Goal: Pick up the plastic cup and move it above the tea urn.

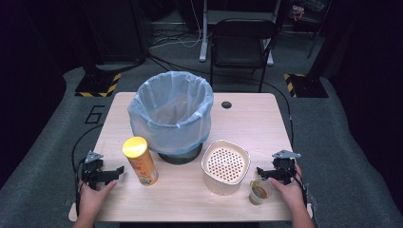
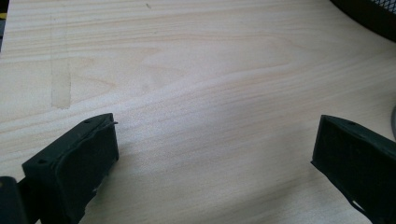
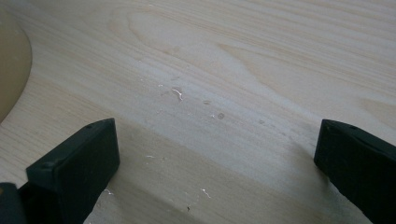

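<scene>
Tongs: left tongs (image 1: 115,172) and right tongs (image 1: 261,171) wide, empty | target: cup (image 1: 260,191) lower right | approach level, squeeze gently.

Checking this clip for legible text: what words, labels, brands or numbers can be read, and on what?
"6": a large number marked on the grey floor, left of the table.
Printing on the side of the chip can: too small and blurred to read.
Yellow-and-black striped warning markings on the stand bases: no words.
The gripper views hold no text.
</scene>
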